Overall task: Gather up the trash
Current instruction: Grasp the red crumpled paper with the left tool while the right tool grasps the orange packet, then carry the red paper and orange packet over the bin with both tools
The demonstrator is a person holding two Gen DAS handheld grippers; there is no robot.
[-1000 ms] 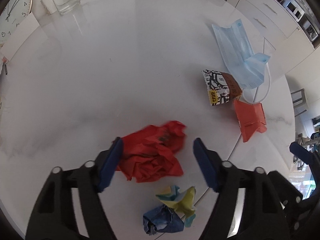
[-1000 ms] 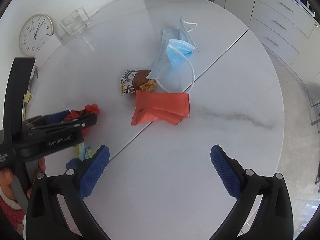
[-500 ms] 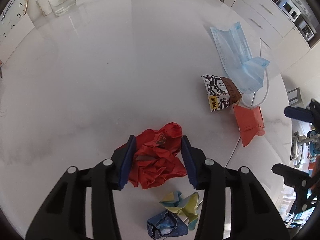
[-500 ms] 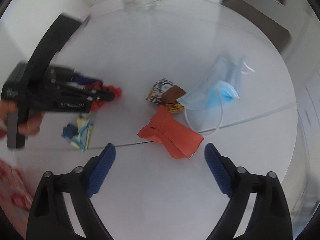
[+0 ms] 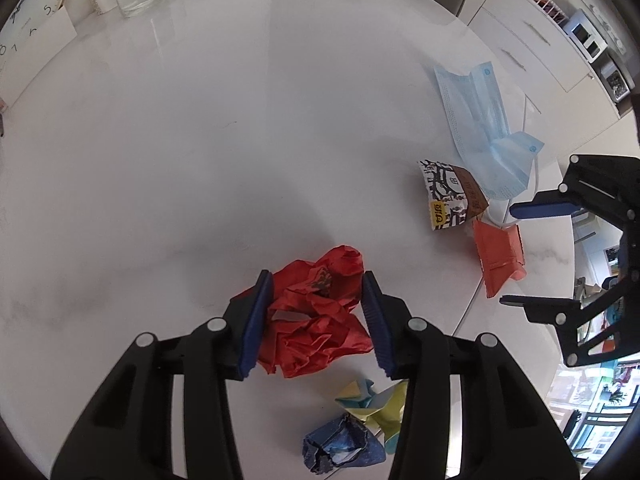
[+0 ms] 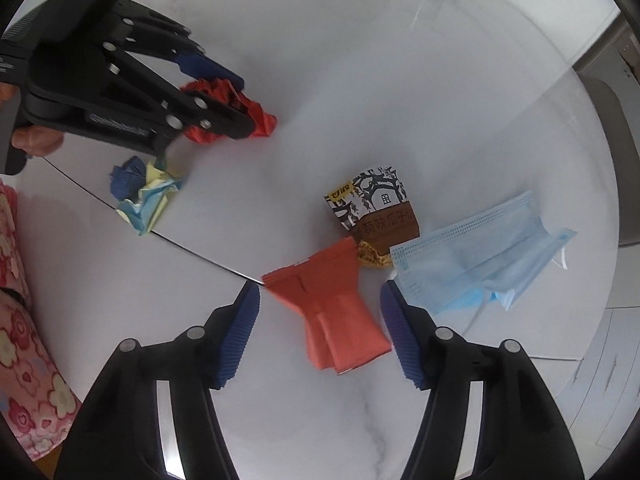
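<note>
Left gripper (image 5: 316,320) clamps the crumpled red paper (image 5: 316,320) for lifting, while right gripper (image 6: 320,330), jaws closing, straddles the folded orange packet (image 6: 332,312) at its 12 o'clock.

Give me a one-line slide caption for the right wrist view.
Right gripper closing around the folded red packet while the left gripper clamps the red paper wad nearby.

White marble table (image 5: 168,168), white drawers (image 5: 532,52) — bright daylight
</note>
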